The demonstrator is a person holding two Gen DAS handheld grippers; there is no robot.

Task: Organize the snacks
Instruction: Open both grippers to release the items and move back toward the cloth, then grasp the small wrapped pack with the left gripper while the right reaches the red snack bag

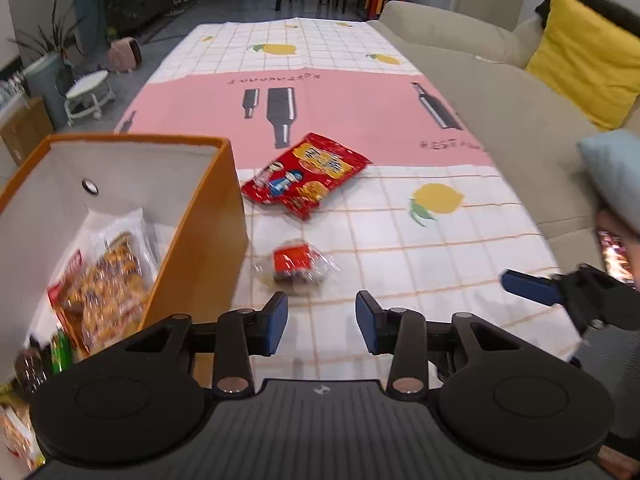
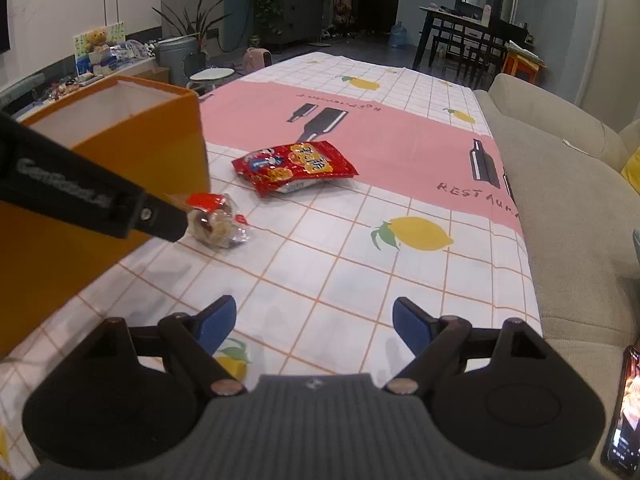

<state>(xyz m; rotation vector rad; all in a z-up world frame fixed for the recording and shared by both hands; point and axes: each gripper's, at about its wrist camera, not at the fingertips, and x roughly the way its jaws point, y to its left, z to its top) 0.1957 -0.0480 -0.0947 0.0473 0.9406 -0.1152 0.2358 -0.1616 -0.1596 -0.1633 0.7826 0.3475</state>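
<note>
Left tongs (image 1: 322, 322) part open, nothing between the pads. They hang just short of the small clear-wrapped snack (image 1: 298, 266), which lies on the surface (image 1: 440, 264) right beside the orange box (image 1: 208, 220).

Right tongs (image 2: 314, 326) spread wide and empty, over bare cloth, well short of the red chip bag (image 2: 294, 166) farther out.

Box already holds several packets; two snacks left on the surface.

My read — the step is the left pick of the small snack. To do it well:
- straddle the red label part, not the loose film ends, which will likely slip
- come down steep; the box wall is close on the left side, so keep that finger clear of it
- close gently — contents look soft
- lift above the rim before swinging over the box

Right side can take the chip bag; pinch a seam edge rather than the puffed middle.
</note>
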